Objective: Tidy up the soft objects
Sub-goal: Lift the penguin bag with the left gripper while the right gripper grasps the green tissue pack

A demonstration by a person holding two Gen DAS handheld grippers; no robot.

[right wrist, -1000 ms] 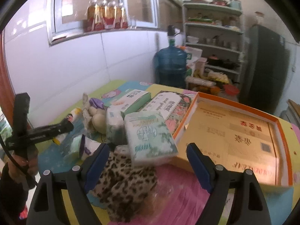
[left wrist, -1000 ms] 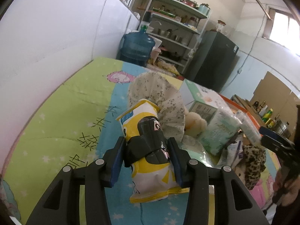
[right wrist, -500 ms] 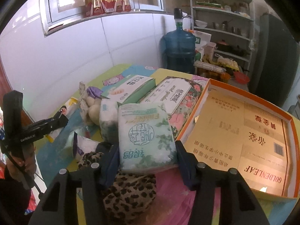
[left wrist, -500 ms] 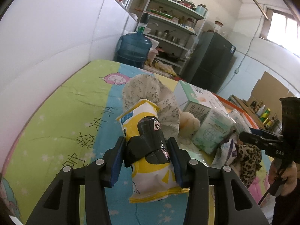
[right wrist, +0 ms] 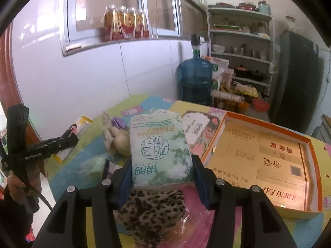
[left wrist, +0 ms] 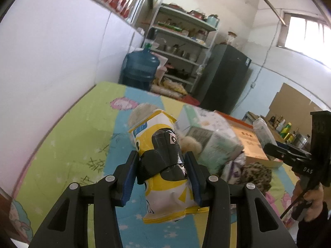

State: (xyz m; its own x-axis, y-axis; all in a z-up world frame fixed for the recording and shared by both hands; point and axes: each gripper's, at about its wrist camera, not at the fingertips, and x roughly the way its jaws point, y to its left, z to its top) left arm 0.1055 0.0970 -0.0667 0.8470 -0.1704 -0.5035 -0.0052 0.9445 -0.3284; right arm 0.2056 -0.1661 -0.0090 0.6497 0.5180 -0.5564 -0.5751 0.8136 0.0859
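Right wrist view: jaws grasp "Flower" tissue pack beside "GOLDENLEAF" box; left jaws clench yellow pouch.

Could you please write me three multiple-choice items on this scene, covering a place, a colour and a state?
1. Where does the orange-rimmed box lie relative to the tissue pack in the right wrist view?
A. to its right
B. to its left
C. under it

2. What is the main colour of the snack bag in the left gripper?
A. red
B. yellow
C. purple

3. What is the state of the right gripper?
A. wide open and empty
B. shut on the leopard-print cloth
C. shut on the tissue pack

Answers: 1 A, the box sits at the pack's right. 2 B, the bag is yellow with a black figure. 3 C, both pads press the pack's sides; the leopard-print cloth lies below.
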